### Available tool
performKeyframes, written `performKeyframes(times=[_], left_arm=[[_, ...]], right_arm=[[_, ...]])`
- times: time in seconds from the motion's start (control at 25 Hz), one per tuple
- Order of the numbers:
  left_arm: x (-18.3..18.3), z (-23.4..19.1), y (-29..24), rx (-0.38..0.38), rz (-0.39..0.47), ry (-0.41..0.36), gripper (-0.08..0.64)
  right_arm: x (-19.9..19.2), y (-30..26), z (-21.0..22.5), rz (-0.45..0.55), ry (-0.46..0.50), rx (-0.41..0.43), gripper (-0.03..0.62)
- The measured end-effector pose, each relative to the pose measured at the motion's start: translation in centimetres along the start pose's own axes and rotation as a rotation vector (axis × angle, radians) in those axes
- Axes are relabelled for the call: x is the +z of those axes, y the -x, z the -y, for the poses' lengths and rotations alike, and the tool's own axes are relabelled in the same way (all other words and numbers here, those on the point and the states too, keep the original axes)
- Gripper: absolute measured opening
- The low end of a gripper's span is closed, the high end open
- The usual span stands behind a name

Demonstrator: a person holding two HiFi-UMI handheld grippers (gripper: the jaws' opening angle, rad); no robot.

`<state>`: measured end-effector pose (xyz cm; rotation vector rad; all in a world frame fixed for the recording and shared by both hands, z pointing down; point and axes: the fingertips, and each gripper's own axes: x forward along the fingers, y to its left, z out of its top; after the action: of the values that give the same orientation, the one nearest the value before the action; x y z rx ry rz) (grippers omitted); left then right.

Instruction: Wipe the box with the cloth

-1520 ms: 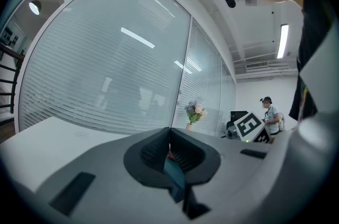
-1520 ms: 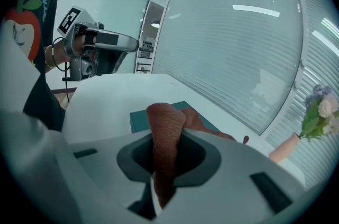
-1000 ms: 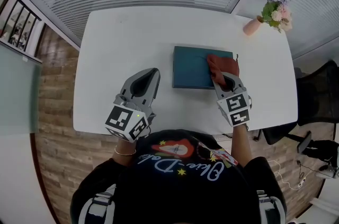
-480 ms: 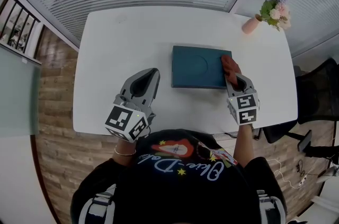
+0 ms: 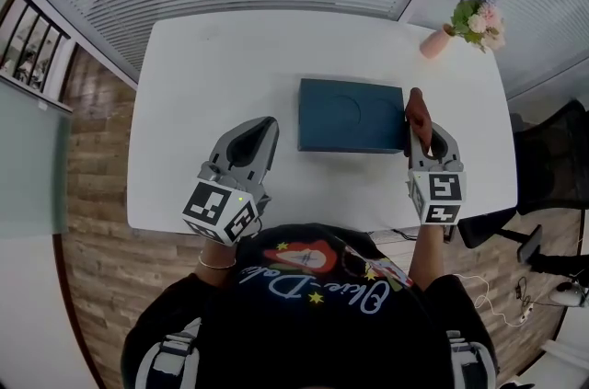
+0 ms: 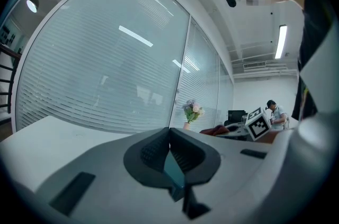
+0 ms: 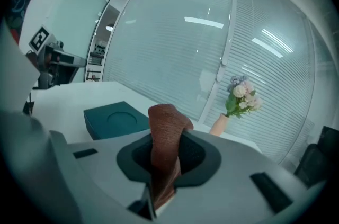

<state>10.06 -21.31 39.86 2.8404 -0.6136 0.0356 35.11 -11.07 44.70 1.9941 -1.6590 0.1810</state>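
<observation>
Head view: soft rust-brown woven cloth (image 5: 416, 107) clamped in right gripper (image 5: 420, 128) just beside right edge of flat dark-teal rectangular box (image 5: 351, 116) on white table (image 5: 212, 74), left gripper (image 5: 265, 128) closed and empty; probably limp, light, grippy, so pinch the bunched fold and expect the box to slide.

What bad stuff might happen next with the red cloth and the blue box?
1. Nothing holds the box down. The left gripper sits shut and apart from it, so a hard wipe might shove it across the table.
2. The right gripper pinches the cloth in its fingers beside the box's right edge. The flower vase stands beyond it, so a wide swing might knock it over.
</observation>
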Motion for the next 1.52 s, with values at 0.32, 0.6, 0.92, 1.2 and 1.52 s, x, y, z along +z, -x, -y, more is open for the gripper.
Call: performKeyframes(times=[0.32, 0.6, 0.92, 1.2, 1.52], left_arm=[[0.1, -0.4, 0.3, 0.013, 0.001, 0.001, 0.005], [0.5, -2.4, 1.4, 0.093, 0.014, 0.007, 0.005], [0.3, -2.8, 1.8, 0.105, 0.012, 0.015, 0.005], [0.1, -2.4, 1.4, 0.088, 0.004, 0.022, 0.005], [-0.2, -1.6, 0.8, 0.071, -0.01, 0.018, 0.005]], right_arm=[[9.9, 3.6, -7.6, 0.368, -0.035, 0.354, 0.049], [13.3, 5.6, -18.6, 0.487, 0.017, 0.768, 0.049], [7.5, 1.8, -21.4, 0.275, 0.015, 0.781, 0.049], [3.9, 0.2, -17.2, 0.173, -0.066, 0.635, 0.049], [1.9, -0.1, -12.7, 0.134, -0.114, 0.512, 0.049]])
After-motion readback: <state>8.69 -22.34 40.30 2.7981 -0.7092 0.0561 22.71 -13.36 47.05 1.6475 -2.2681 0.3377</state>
